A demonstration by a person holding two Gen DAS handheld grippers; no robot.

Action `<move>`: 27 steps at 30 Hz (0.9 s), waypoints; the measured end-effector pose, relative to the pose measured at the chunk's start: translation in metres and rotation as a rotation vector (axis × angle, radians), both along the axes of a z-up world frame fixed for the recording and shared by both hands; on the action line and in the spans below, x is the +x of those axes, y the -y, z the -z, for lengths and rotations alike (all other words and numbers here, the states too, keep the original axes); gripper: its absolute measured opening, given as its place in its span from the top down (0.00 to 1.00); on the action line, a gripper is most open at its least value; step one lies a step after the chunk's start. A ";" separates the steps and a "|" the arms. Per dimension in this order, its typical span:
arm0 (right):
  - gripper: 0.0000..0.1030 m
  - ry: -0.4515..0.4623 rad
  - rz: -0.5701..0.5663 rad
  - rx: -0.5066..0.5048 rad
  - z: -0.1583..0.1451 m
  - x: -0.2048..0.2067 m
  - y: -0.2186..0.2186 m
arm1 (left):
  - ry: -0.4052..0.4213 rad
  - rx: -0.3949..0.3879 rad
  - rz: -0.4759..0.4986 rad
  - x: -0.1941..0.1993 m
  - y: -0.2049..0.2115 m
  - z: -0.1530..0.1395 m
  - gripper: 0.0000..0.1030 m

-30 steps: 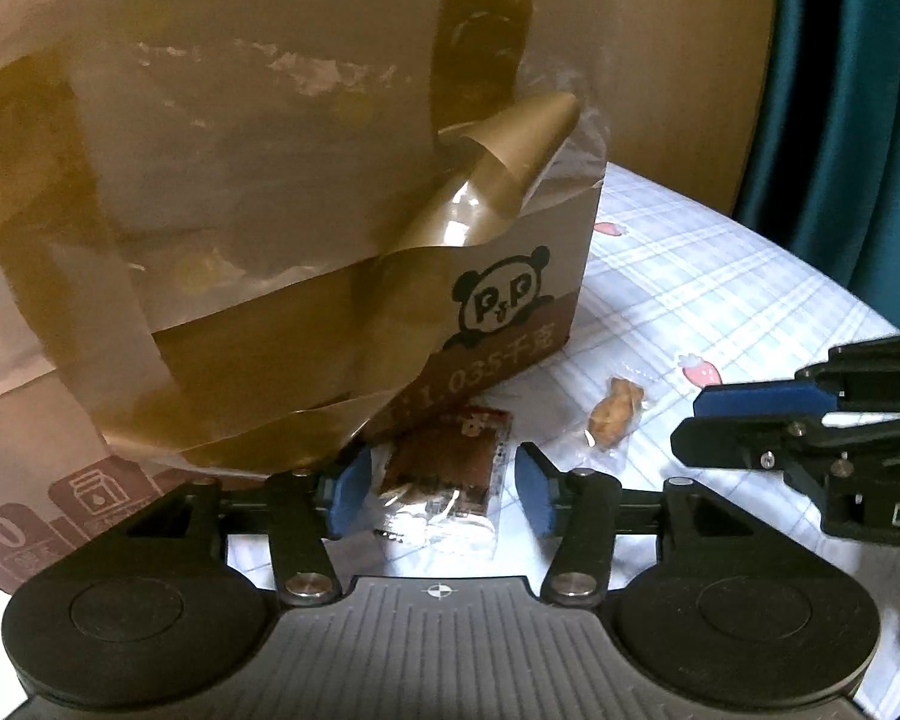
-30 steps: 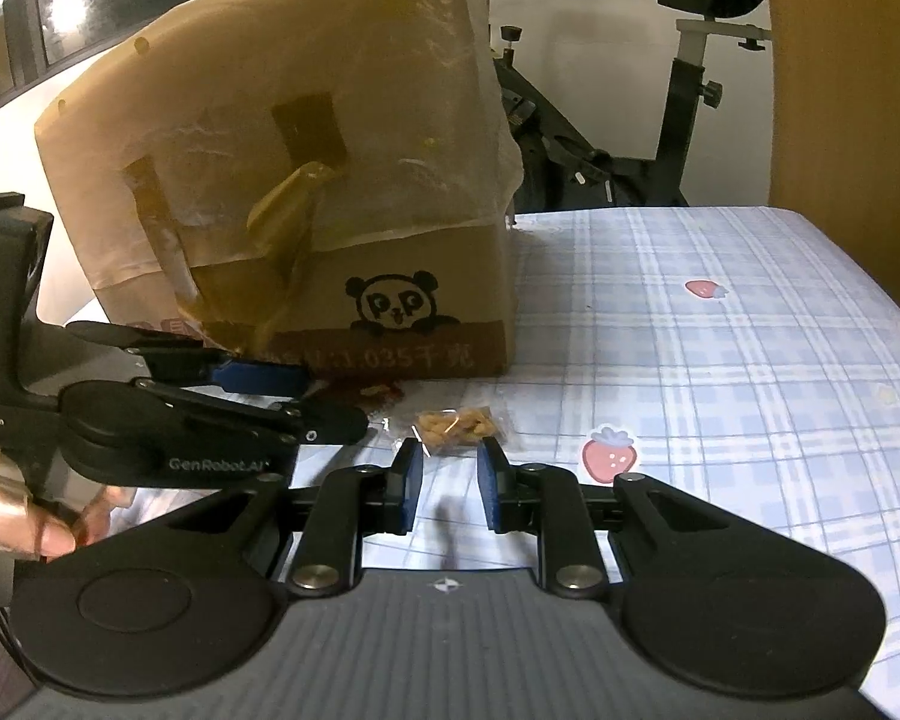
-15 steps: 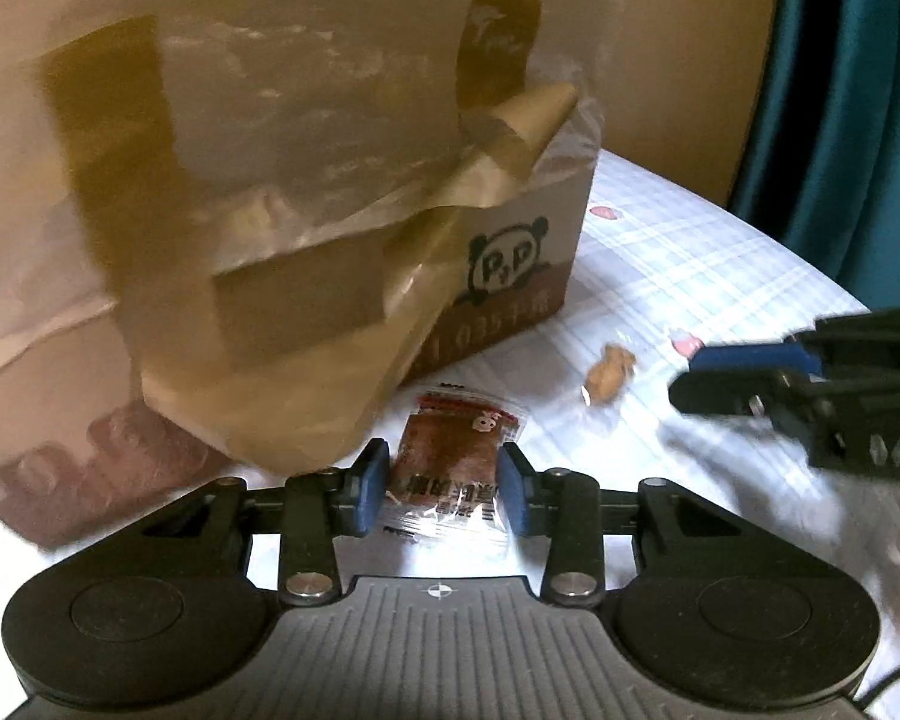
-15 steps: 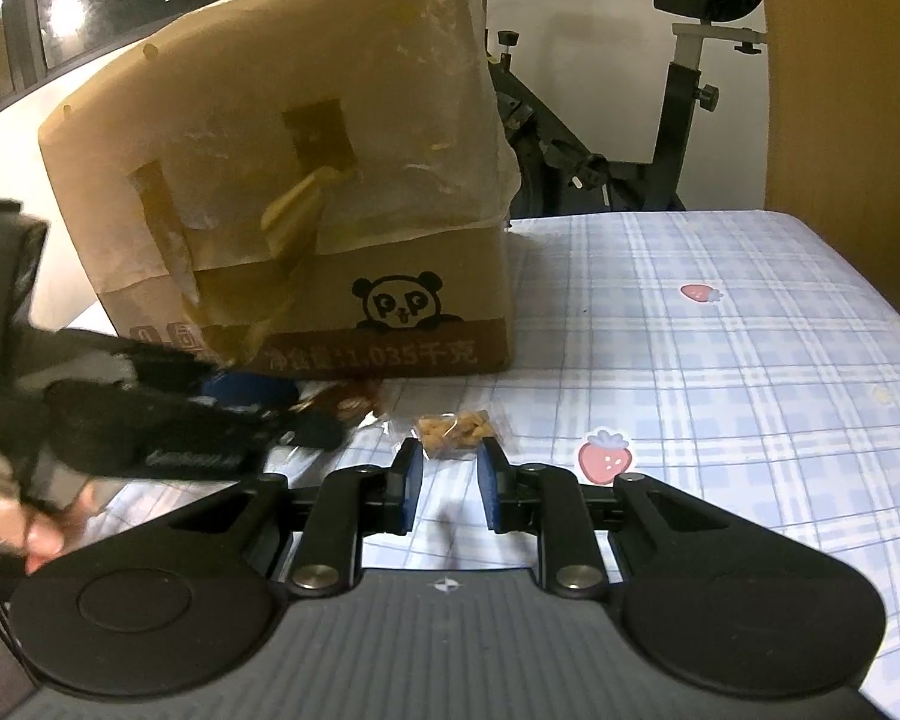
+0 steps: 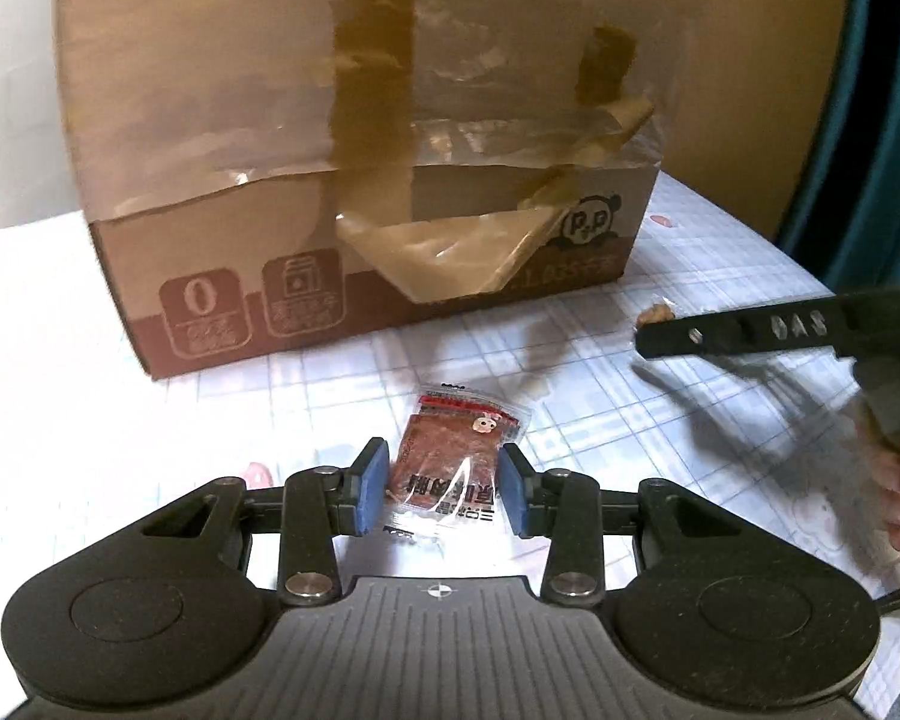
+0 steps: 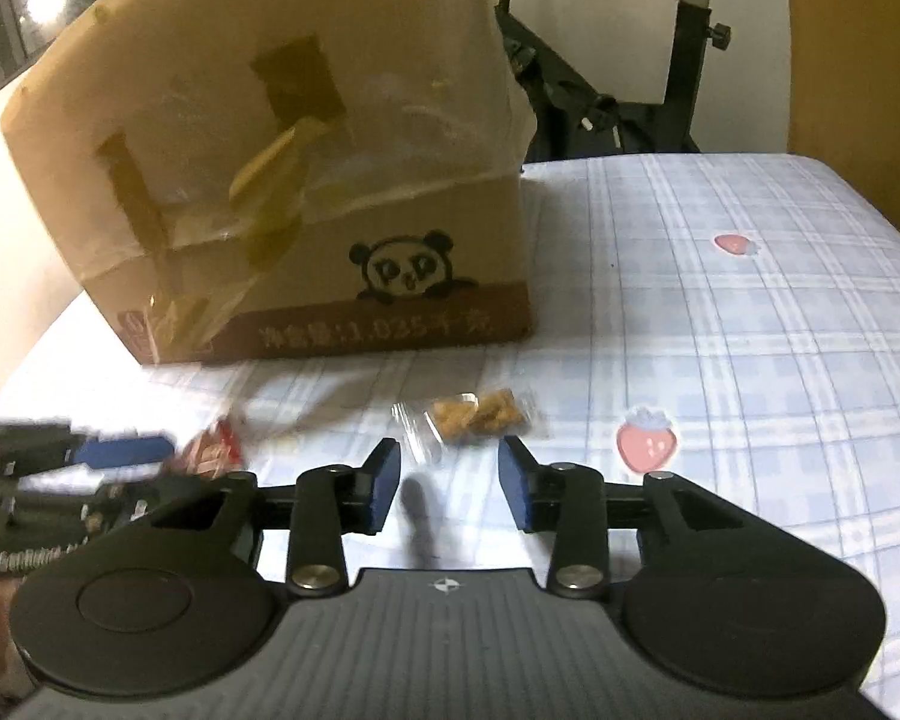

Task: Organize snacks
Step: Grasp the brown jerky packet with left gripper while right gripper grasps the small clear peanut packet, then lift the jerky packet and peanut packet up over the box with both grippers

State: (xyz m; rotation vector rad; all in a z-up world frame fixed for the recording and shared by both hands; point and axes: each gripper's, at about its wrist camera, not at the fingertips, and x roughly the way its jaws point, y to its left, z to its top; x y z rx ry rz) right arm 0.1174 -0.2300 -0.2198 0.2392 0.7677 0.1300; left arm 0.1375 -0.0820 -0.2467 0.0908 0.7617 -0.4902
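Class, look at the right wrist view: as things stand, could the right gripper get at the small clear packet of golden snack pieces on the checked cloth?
Probably yes. The right gripper, its jaws opening, points at the golden snack packet lying just ahead on the cloth, nothing between them; the cardboard box stands farther back.

exercise bike (image 6: 660,90) behind the table, teal curtain (image 5: 858,120) (partly seen).

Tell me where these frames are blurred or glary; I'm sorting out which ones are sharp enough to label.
Left wrist view: the cardboard box is smeared, its printing soft; the red snack packet in the left gripper is fairly sharp, with glare on its wrapper. Right wrist view: the left gripper at the left edge is streaked; the nut packet is slightly soft; straight edges bow from the fisheye.
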 end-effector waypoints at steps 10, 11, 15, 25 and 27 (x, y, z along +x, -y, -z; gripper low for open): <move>0.50 -0.036 0.073 -0.025 -0.001 0.032 -0.009 | 0.018 -0.009 -0.008 -0.001 -0.002 0.000 0.59; 0.52 -0.032 0.062 -0.061 -0.001 0.032 -0.015 | 0.019 -0.011 -0.010 -0.003 -0.003 0.000 0.59; 0.70 0.008 0.014 -0.243 0.005 0.019 -0.033 | 0.029 -0.003 -0.012 -0.005 -0.002 0.000 0.59; 0.81 0.105 -0.063 -0.122 0.012 -0.015 -0.028 | 0.036 -0.005 -0.017 -0.005 0.000 0.002 0.58; 0.81 0.115 -0.093 -0.123 0.011 -0.018 -0.033 | 0.039 0.000 -0.014 -0.005 0.000 0.002 0.58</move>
